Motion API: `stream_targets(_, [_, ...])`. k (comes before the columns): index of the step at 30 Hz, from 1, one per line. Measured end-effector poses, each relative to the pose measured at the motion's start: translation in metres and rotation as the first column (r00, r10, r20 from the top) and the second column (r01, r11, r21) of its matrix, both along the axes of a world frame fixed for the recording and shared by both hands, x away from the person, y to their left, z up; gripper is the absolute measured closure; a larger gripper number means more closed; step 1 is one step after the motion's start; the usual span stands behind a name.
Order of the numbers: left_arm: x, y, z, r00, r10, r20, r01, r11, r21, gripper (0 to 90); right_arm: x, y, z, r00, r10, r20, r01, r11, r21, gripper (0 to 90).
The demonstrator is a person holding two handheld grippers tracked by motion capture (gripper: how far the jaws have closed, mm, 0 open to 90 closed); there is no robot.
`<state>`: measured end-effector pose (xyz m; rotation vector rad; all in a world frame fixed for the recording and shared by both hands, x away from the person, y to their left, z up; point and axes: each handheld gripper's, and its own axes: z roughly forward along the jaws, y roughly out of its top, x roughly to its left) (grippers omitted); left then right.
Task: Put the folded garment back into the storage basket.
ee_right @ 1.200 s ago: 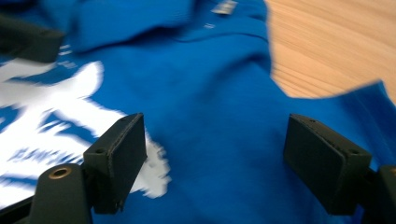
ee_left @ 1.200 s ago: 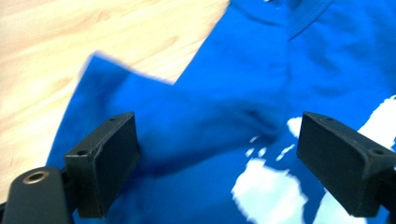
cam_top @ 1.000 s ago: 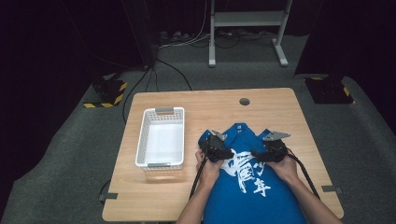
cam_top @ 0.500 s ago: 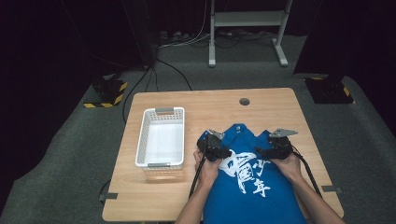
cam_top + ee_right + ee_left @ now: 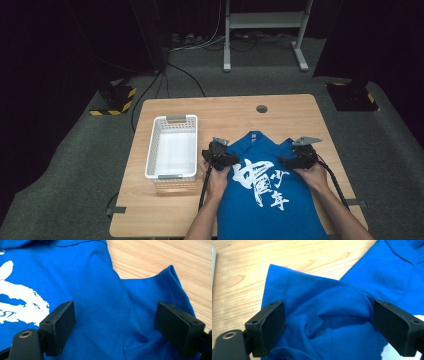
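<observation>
A blue T-shirt (image 5: 260, 200) with white printed characters lies face up on the wooden table (image 5: 225, 112), its hem hanging over the near edge. My left gripper (image 5: 227, 159) rests at the shirt's left sleeve. In the left gripper view the gripper (image 5: 327, 325) stands open, with bunched sleeve cloth (image 5: 317, 302) between the wide-apart jaws. My right gripper (image 5: 289, 161) sits at the right sleeve. It (image 5: 115, 325) is open too, straddling the armpit seam, with the sleeve (image 5: 162, 290) lying flat beside it.
A white plastic basket (image 5: 172, 125) stands empty left of the shirt, close to my left gripper. A round cable hole (image 5: 261, 108) marks the table's far side. Bare wood lies beyond the collar and right of the right sleeve.
Both grippers have drifted slightly outward, the left one leftward and the right one rightward, over the sleeves. The shirt has stayed in place.
</observation>
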<state>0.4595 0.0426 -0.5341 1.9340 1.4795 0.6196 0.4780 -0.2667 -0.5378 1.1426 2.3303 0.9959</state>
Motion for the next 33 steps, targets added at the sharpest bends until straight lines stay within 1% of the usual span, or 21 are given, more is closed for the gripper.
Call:
stream_targets(1, [-0.001, -0.002, 0.001, 0.9998, -0.019, 0.011, 0.019, 0.9998, -0.003, 12.1, 0.000, 0.002, 0.001, 1.0000, -0.010, 0.000, 0.010, 1.000, -0.007, 16.4])
stream_targets(2, [-0.002, -0.007, 0.001, 0.9981, -0.054, 0.030, 0.054, 0.9985, 0.005, 12.3, 0.000, 0.003, 0.001, 0.9999, -0.011, 0.009, 0.011, 1.000, -0.012, 16.6])
stream_targets(3, [-0.003, -0.010, 0.001, 0.9963, -0.076, 0.038, 0.076, 0.9970, 0.016, 12.8, -0.001, 0.006, 0.002, 0.9997, -0.012, 0.022, 0.012, 1.000, -0.015, 16.8])
stream_targets(6, [-0.003, -0.018, -0.001, 0.9922, -0.116, 0.045, 0.114, 0.9928, 0.036, 12.6, 0.001, 0.014, 0.003, 0.9994, -0.002, 0.034, 0.002, 1.000, -0.009, 16.8])
stream_targets(7, [-0.002, -0.019, -0.002, 0.9913, -0.124, 0.044, 0.123, 0.9919, 0.034, 12.5, 0.002, 0.016, 0.004, 0.9993, 0.002, 0.037, -0.002, 1.000, -0.007, 17.3])
stream_targets(9, [0.000, -0.019, -0.004, 0.9916, -0.126, 0.030, 0.125, 0.9917, 0.033, 12.1, 0.004, 0.018, 0.004, 0.9993, 0.005, 0.038, -0.005, 1.000, 0.011, 17.5])
stream_targets(10, [0.000, -0.017, -0.005, 0.9917, -0.126, 0.026, 0.125, 0.9918, 0.023, 12.1, 0.006, 0.019, 0.003, 0.9997, 0.007, 0.021, -0.007, 1.000, 0.015, 16.5])
stream_targets(11, [0.001, -0.016, -0.005, 0.9920, -0.125, 0.022, 0.125, 0.9922, 0.007, 11.8, 0.008, 0.020, 0.001, 0.9999, 0.010, 0.005, -0.010, 1.000, 0.004, 15.6])
stream_targets(12, [0.002, -0.014, -0.006, 0.9919, -0.126, 0.015, 0.126, 0.9920, -0.005, 11.6, 0.009, 0.020, -0.001, 0.9999, 0.012, 0.003, -0.012, 1.000, 0.003, 15.3])
stream_targets(14, [0.003, -0.010, -0.006, 0.9939, -0.110, 0.012, 0.110, 0.9940, -0.005, 11.5, 0.011, 0.020, 0.000, 1.0000, 0.008, -0.003, -0.008, 1.000, 0.004, 15.8])
stream_targets(16, [0.004, -0.006, -0.005, 0.9955, -0.094, 0.008, 0.094, 0.9955, -0.005, 11.5, 0.013, 0.018, 0.000, 0.9999, -0.014, -0.007, 0.014, 1.000, 0.004, 15.9])
stream_targets(17, [0.004, -0.005, -0.005, 0.9956, -0.094, 0.008, 0.094, 0.9956, -0.004, 11.5, 0.014, 0.016, 0.000, 0.9997, -0.022, -0.005, 0.022, 1.000, 0.004, 16.0])
stream_targets(20, [0.004, 0.000, -0.005, 0.9977, -0.068, 0.001, 0.068, 0.9977, -0.001, 11.5, 0.014, 0.009, 0.000, 0.9985, -0.054, -0.005, 0.054, 0.998, 0.007, 16.0])
stream_targets(22, [0.004, 0.002, -0.004, 0.9993, -0.037, -0.008, 0.037, 0.9993, 0.000, 11.7, 0.014, 0.005, 0.001, 0.9969, -0.077, -0.015, 0.077, 0.997, -0.002, 15.7])
stream_targets(23, [0.004, 0.003, -0.003, 0.9994, -0.035, -0.007, 0.035, 0.9994, 0.004, 11.8, 0.015, 0.004, 0.002, 0.9962, -0.085, -0.018, 0.085, 0.996, -0.010, 15.6])
stream_targets(24, [0.003, 0.003, -0.003, 0.9990, -0.045, 0.003, 0.045, 0.9990, 0.000, 12.0, 0.014, 0.004, 0.003, 0.9954, -0.092, -0.024, 0.092, 0.996, -0.014, 15.9])
stream_targets(25, [0.002, 0.001, -0.002, 0.9978, -0.064, 0.016, 0.065, 0.9979, -0.008, 12.0, 0.014, 0.005, 0.004, 0.9955, -0.093, -0.020, 0.093, 0.996, -0.018, 16.0])
stream_targets(28, [-0.001, -0.010, 0.000, 0.9915, -0.120, 0.051, 0.119, 0.9928, 0.005, 12.5, 0.013, 0.012, 0.006, 0.9974, -0.071, 0.004, 0.071, 0.997, 0.003, 16.3])
stream_targets(31, [0.001, -0.020, -0.001, 0.9880, -0.147, 0.048, 0.146, 0.9891, 0.019, 11.3, 0.015, 0.023, 0.008, 0.9989, -0.042, 0.023, 0.042, 0.999, 0.001, 16.4])
stream_targets(32, [0.002, -0.021, -0.002, 0.9880, -0.147, 0.046, 0.146, 0.9890, 0.022, 11.1, 0.016, 0.025, 0.008, 0.9990, -0.037, 0.027, 0.036, 0.999, 0.011, 16.6])
stream_targets(33, [0.002, -0.021, -0.002, 0.9883, -0.146, 0.043, 0.145, 0.9892, 0.020, 11.0, 0.018, 0.026, 0.007, 0.9991, -0.039, 0.018, 0.038, 0.999, 0.024, 16.4])
